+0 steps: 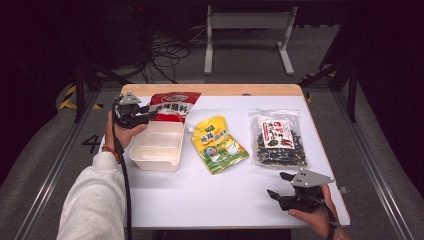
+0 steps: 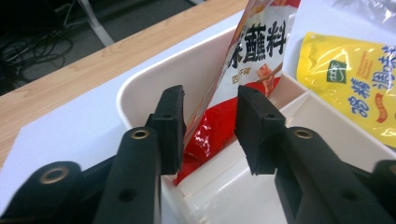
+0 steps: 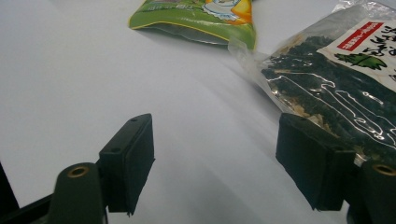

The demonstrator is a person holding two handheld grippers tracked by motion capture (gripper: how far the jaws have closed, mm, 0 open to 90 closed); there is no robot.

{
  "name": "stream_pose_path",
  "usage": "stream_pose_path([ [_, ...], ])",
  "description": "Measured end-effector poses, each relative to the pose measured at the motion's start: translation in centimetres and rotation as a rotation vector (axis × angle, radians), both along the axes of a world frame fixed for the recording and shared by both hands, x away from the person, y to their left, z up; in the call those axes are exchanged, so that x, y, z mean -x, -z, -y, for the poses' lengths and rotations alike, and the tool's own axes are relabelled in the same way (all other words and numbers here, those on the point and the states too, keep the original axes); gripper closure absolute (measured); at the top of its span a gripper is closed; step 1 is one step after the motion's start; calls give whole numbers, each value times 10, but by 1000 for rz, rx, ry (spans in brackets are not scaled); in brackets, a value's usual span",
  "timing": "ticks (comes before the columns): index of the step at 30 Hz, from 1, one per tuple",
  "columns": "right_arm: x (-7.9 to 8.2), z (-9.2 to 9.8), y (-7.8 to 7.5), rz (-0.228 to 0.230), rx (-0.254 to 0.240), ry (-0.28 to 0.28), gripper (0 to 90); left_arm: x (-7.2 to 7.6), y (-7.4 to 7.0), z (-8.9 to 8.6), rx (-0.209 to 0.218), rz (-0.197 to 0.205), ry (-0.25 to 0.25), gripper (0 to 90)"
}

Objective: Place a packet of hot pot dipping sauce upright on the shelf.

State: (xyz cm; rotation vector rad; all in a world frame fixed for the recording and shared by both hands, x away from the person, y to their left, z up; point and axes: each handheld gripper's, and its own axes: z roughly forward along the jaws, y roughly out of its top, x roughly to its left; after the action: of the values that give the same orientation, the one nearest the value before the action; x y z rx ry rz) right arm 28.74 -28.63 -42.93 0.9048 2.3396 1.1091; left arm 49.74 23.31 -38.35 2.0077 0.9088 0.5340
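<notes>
The red sauce packet is leaning with its lower end inside the far end of the white plastic tray, its upper part sticking out over the tray's far rim toward the wooden table edge. In the left gripper view the packet is standing between the two black jaws, and the jaws are sitting a little apart with a gap showing at the right-hand pad, so they are not pressing on it. The left gripper is hovering at the tray's far left corner, held in the person's left hand, with a white sleeve coming in below. Just right of the tray, the yellow spouted pouch is lying flat on the white table. Further right, the clear bag of dark dried seaweed is lying flat as well. The right gripper is resting near the table's near right corner, its jaws standing wide with nothing between them, close to the seaweed bag.
</notes>
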Motion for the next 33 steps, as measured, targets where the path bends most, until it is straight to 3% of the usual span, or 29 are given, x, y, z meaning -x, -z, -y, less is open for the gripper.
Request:
stream_pose_path([
  [2, -2, 3, -2, 7, -8, 5, 295, 10, -4, -5, 6, 27, -3, 575],
  [5, -5, 7, -3, 5, -22, 13, 302, 17, -6, -7, 11, 33, -5, 520],
  [15, -23, 22, -7, 8, -36, 59, 376, 69, -19, -12, 23, 121, 20, 400],
  [18, -31, 29, -7, 4, -31, 57, 488, 91, -22, -13, 19, 151, 12, 375],
  [23, -42, 41, -8, 13, -21, 72, 608, 122, -17, -15, 18, 173, 32, 345],
  [24, -42, 41, -8, 13, -21, 72, 608, 122, -17, -15, 18, 173, 32, 339],
  [26, -50, 52, -9, 21, -30, 106, 642, 141, -11, -17, 1, 184, 40, 326],
  [28, -55, 57, -10, 27, -32, 130, 660, 152, -6, -19, 4, 167, 53, 301],
  [30, -58, 60, -10, 25, -32, 143, 660, 158, -3, -19, 10, 161, 54, 280],
  [33, -70, 71, -10, 18, -38, 202, 610, 182, 6, -20, 8, 155, 66, 265],
])
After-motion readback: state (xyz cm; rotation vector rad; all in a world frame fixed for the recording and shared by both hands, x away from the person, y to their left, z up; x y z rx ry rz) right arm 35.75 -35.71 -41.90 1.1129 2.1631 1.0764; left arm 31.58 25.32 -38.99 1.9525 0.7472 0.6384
